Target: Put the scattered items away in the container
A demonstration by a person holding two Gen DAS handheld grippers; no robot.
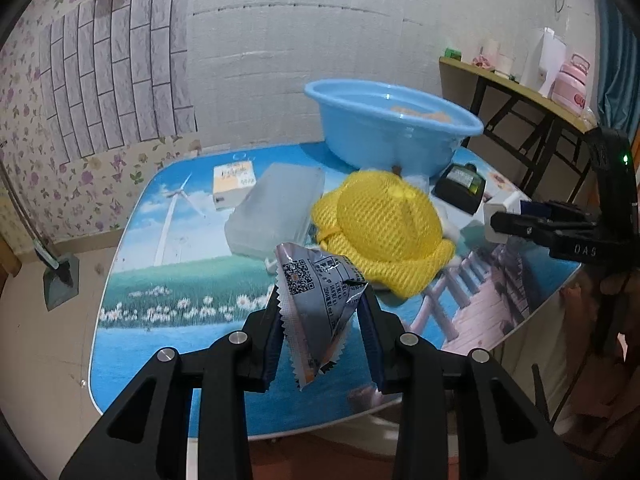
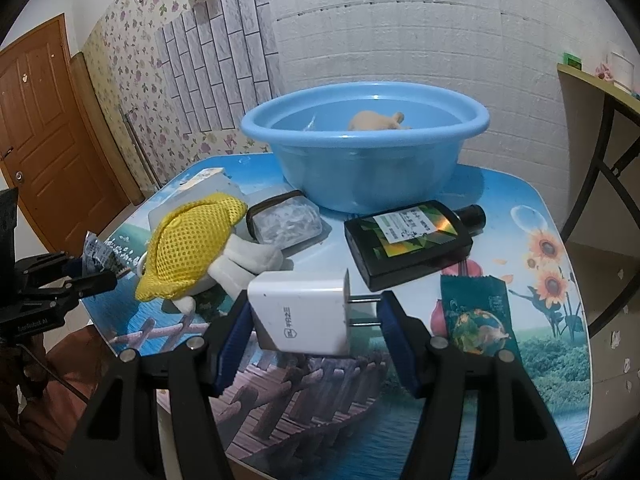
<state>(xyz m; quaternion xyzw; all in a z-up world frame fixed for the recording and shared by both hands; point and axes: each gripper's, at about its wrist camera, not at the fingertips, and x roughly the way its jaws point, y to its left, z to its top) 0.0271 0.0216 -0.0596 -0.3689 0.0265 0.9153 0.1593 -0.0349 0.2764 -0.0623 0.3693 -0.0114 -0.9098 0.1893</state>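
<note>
While both tongs hang above the surface [image 2: 520, 200], each grips one item.
The left tongs [image 1: 322, 312] pinch a silver sachet [image 1: 318, 304]; the right tongs [image 2: 316, 320] clamp a white charger [image 2: 300, 316] end to end. Behind them, the blue basin [image 2: 360, 168] already holds a tan object [image 2: 376, 120], with a yellow mesh hat [image 1: 384, 220] and black bottle [image 2: 408, 240] nearby.

Printed table [image 2: 520, 200] under basin [image 2: 360, 160], bottle [image 2: 408, 240], hat [image 2: 192, 244].

Basin [image 2: 364, 160] stands at table's [image 2: 540, 208] rear; bottle [image 2: 408, 240] lies before it, hat [image 2: 188, 244] left, packet [image 2: 476, 316] right.
</note>
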